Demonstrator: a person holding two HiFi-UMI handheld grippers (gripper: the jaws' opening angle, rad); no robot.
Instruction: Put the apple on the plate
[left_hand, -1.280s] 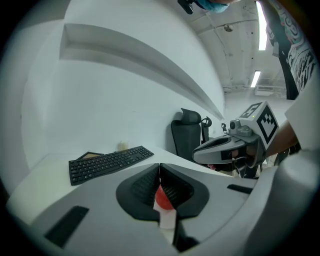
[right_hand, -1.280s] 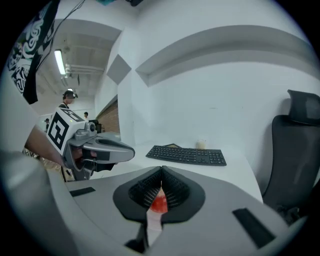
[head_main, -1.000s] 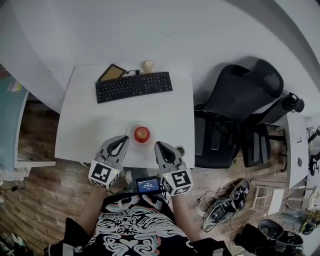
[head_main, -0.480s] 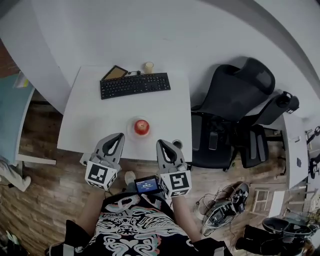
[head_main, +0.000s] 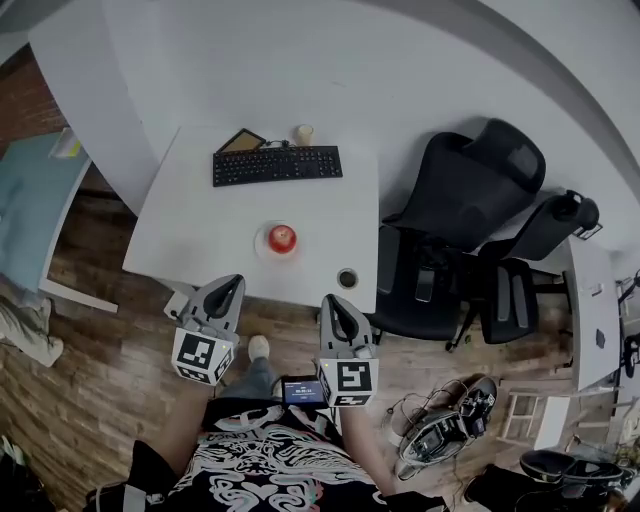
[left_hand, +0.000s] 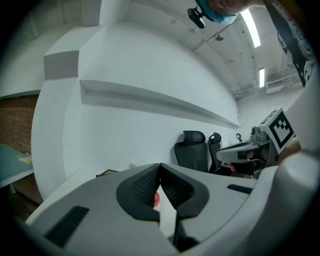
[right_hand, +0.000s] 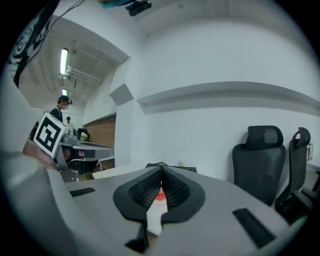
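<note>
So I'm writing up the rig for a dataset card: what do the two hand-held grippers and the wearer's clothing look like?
Both the left hand-held gripper and the right hand-held gripper are grey and wedge-shaped, with black ribbed pads and a white cube bearing black square markers at the rear. The person wears a black top with white swirls.

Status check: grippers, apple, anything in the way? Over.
Left gripper shut, empty; right gripper shut, empty; both short of the table. Apple sits on the plate. Nothing blocking; small cup at near right corner.
</note>
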